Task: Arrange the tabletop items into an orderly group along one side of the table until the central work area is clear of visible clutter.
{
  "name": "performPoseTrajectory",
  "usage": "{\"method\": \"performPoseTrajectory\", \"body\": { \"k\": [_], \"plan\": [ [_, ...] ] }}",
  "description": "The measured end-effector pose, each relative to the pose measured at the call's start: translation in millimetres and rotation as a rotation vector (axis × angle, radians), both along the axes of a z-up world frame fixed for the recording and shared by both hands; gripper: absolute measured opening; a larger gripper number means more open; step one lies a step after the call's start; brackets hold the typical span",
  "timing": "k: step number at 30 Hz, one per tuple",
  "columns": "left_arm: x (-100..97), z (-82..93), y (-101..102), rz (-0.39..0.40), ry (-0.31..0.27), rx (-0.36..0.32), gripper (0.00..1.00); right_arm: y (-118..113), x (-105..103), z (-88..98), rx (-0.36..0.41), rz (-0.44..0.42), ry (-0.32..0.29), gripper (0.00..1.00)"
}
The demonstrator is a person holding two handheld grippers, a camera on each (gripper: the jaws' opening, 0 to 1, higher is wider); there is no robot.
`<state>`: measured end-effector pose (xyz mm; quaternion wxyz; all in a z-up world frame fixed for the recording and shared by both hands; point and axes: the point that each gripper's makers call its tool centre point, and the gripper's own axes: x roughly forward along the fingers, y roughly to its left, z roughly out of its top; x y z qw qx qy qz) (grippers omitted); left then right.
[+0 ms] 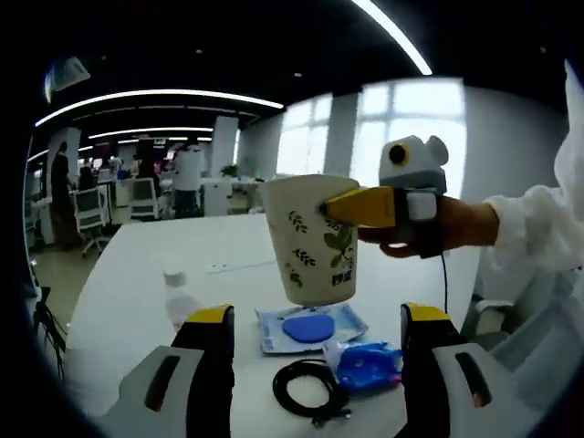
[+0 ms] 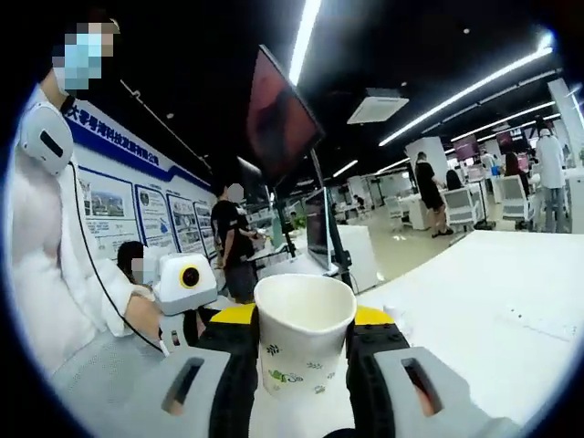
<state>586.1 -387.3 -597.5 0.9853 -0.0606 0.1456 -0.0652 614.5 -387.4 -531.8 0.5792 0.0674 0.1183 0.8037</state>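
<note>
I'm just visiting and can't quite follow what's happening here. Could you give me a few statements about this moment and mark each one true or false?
1. The right gripper holds a paper cup. True.
2. The cup lies on its side. False: it is upright.
3. The left gripper holds the black cable. False: its jaws are open, holding nothing.
4. A small clear bottle stands on the white table. True.
5. The cup is plain white. False: it has green leaf prints.

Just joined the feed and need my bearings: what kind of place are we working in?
Most likely a large open-plan office or showroom: long ceiling light strips, rows of desks with office chairs, a monitor on a stand, and a wall of display posters.
</note>
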Motion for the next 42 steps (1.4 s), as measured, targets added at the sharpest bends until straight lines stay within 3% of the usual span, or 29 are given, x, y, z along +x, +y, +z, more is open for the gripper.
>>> {"method": "performPoseTrajectory", "body": {
  "k": [2,3,8,11,14,21,23,25,26,31,35,42],
  "plan": [
    [-2.9,2.2,9,0.036,0.008,-0.026,0.95,2,2,-2.3,-0.002,-0.004,-0.004,0.34],
    [-3.7,4.6,12,0.042,0.001,-0.028,0.96,4,5,-5.0,-0.004,-0.010,-0.006,0.34],
    [-14.1,14.4,16,0.063,0.016,-0.017,0.97,10,13,-16.9,-0.012,-0.030,0.010,0.34],
    [-20.1,9.5,19,0.075,0.030,-0.025,0.97,15,19,-24.9,-0.013,-0.048,0.031,0.34],
    [-26.5,5.4,18,0.086,0.043,-0.034,0.94,21,29,-30.1,0.008,-0.083,-0.028,0.34],
    [-44.1,-5.5,12,0.096,0.046,-0.027,0.93,34,53,-41.5,0.044,-0.132,-0.054,0.34],
    [-54.0,-19.0,7,0.103,0.142,-0.062,0.91,39,57,-46.7,0.047,-0.134,-0.066,0.34],
    [-49.2,-4.9,10,0.115,0.051,-0.054,0.91,45,58,-53.5,0.048,-0.132,-0.082,0.34],
    [-48.6,-1.9,10,0.119,0.039,-0.054,0.92,47,59,-56.2,0.048,-0.131,-0.086,0.34],
    [-50.5,-12.8,16,0.130,0.077,-0.068,0.90,61,63,-77.3,0.038,-0.115,-0.093,0.33],
    [-51.0,-5.3,19,0.150,0.042,-0.126,0.88,66,69,-93.9,0.029,-0.119,-0.098,0.33],
    [-49.2,-9.6,29,0.168,0.052,-0.124,0.87,74,83,-128.0,-0.001,-0.120,-0.122,0.33]
  ]
}}
